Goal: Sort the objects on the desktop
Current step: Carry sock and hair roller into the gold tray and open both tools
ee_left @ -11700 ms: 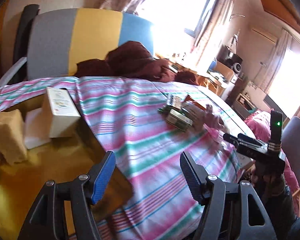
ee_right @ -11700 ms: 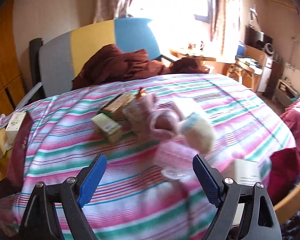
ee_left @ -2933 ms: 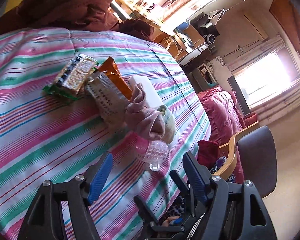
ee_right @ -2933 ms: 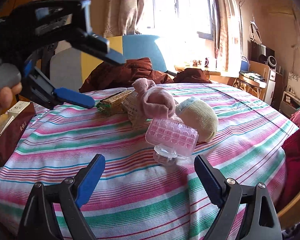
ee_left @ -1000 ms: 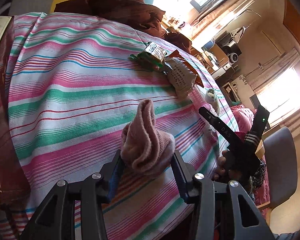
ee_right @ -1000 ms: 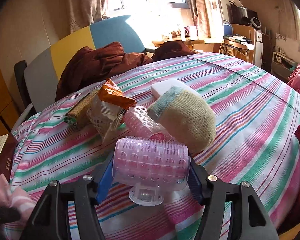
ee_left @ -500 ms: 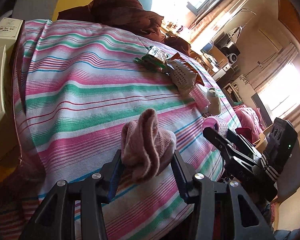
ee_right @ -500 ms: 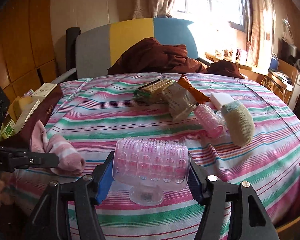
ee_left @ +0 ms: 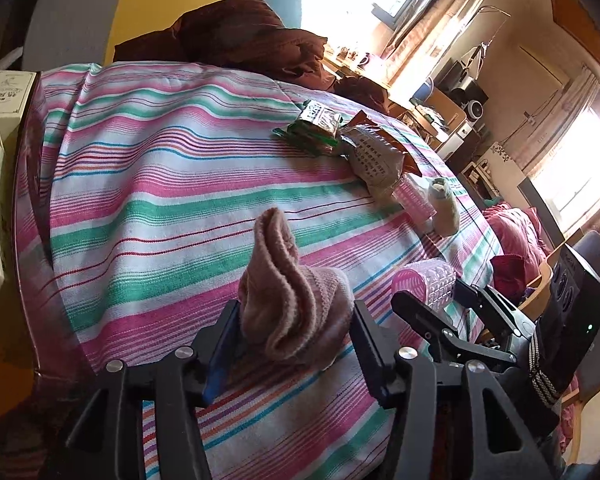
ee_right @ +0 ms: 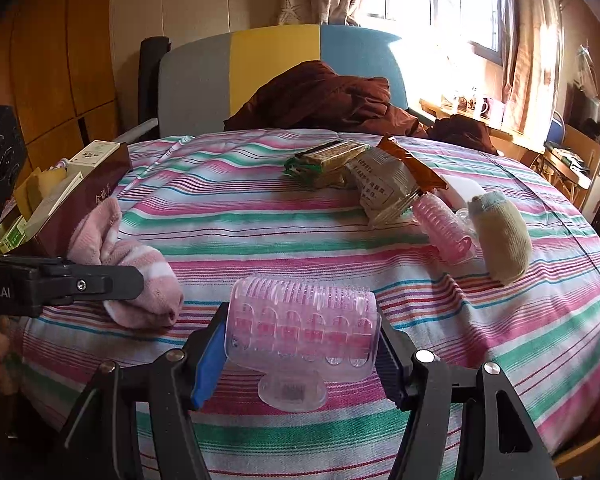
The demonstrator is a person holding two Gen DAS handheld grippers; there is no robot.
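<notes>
While left gripper (ee_left: pixel 296 332) jaws clamp pink sock (ee_left: pixel 292 304) | right gripper (ee_right: pixel 300 346) jaws clamp hair roller (ee_right: pixel 302 326)

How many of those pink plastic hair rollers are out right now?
2. One pink plastic hair roller is clamped in the right hand-held gripper; the other lies on the striped cloth beside the beige sock. More may be hidden.

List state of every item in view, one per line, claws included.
Left claw: shut on the pink knitted sock.
Right claw: shut on the pink plastic hair roller.
Second pink hair roller: lying on the striped tablecloth.
Beige sock: rolled, lying beside it.
Green biscuit pack: sealed, flat.
Dark red box: open, holding cartons.
</notes>
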